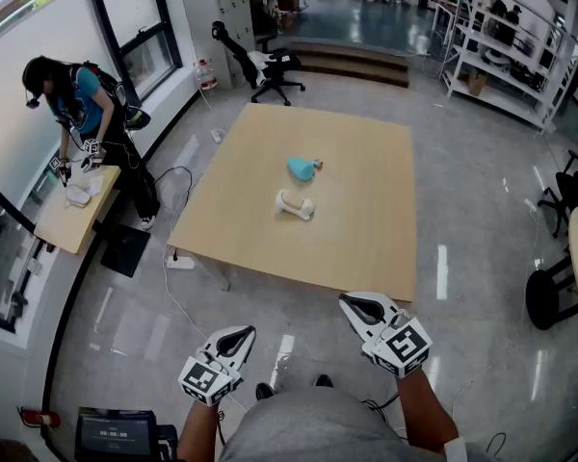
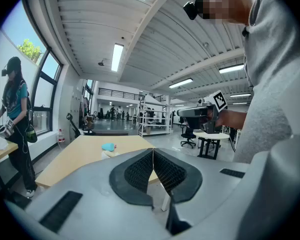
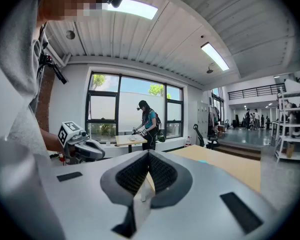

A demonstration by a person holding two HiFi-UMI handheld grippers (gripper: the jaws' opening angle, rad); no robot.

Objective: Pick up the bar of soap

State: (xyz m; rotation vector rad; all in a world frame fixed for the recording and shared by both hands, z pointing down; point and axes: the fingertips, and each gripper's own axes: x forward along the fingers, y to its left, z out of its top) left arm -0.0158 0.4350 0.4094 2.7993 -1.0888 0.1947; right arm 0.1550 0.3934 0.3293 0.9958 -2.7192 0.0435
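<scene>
A teal, rounded lump (image 1: pixel 302 168) lies near the middle of the large wooden table (image 1: pixel 366 229), and it may be the soap. A white bone-shaped object (image 1: pixel 295 204) rests just in front of it. Both also show small in the left gripper view, the teal lump (image 2: pixel 108 146) behind the white object (image 2: pixel 109 154). My left gripper (image 1: pixel 239 335) and right gripper (image 1: pixel 352 303) hover over the floor short of the table's near edge. Each is shut with nothing between its pads, as the left gripper (image 2: pixel 153 151) and right gripper (image 3: pixel 148 154) views confirm.
A person (image 1: pixel 77 104) works at a small side table (image 1: pixel 72 224) by the windows on the left. A power strip (image 1: pixel 180 261) with a cable lies on the floor by the big table's left corner. An office chair (image 1: pixel 270 70) stands beyond, shelving (image 1: pixel 520 56) at the far right.
</scene>
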